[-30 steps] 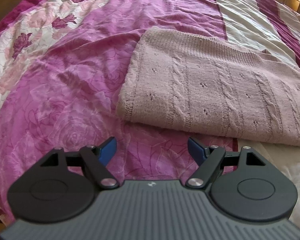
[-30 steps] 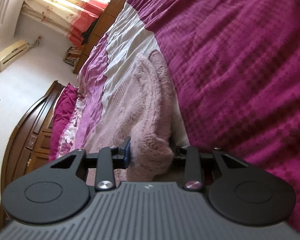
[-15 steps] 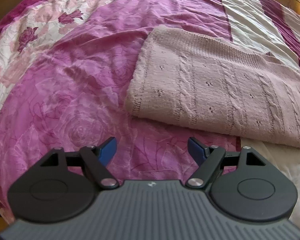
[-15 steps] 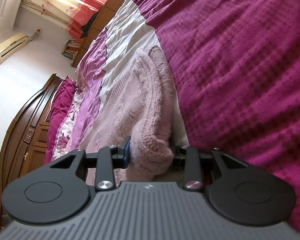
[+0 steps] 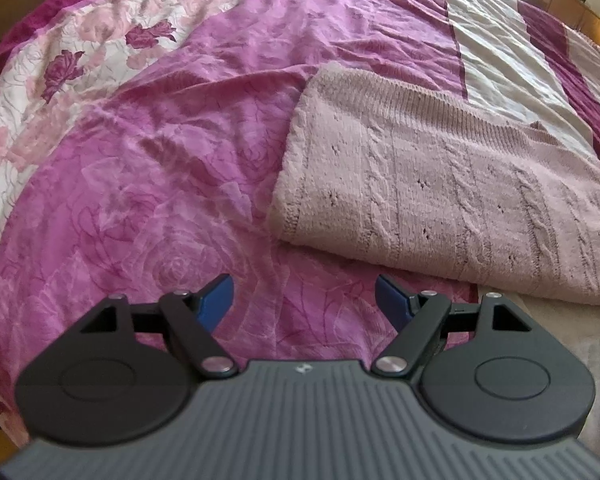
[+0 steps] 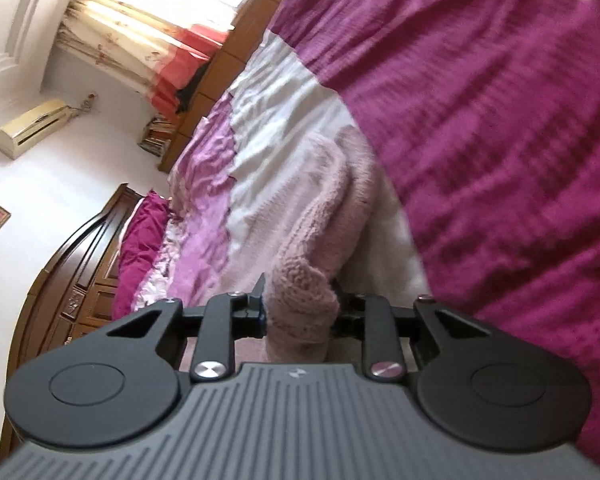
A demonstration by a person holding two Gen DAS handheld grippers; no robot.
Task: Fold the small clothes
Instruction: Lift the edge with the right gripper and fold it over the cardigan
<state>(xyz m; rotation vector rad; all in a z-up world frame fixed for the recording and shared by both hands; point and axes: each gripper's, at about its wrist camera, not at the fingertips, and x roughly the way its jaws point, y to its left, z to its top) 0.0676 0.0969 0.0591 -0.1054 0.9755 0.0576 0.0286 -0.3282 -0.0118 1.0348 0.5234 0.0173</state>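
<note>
A pale pink cable-knit sweater lies folded flat on the bed, right of centre in the left wrist view. My left gripper is open and empty, hovering over the bedspread just short of the sweater's near left corner. My right gripper is shut on a bunched edge of the same sweater, which trails away from the fingers across the bed. The right view is tilted sideways and blurred.
The bed carries a magenta rose-print quilt with a white stripe and a dark magenta blanket. A dark wooden headboard, curtains and an air conditioner stand beyond.
My left gripper has drifted left and back, so the sweater sits further right in its view. My right gripper, still clamped on the sweater edge, has lifted and swung, showing more of the room.
</note>
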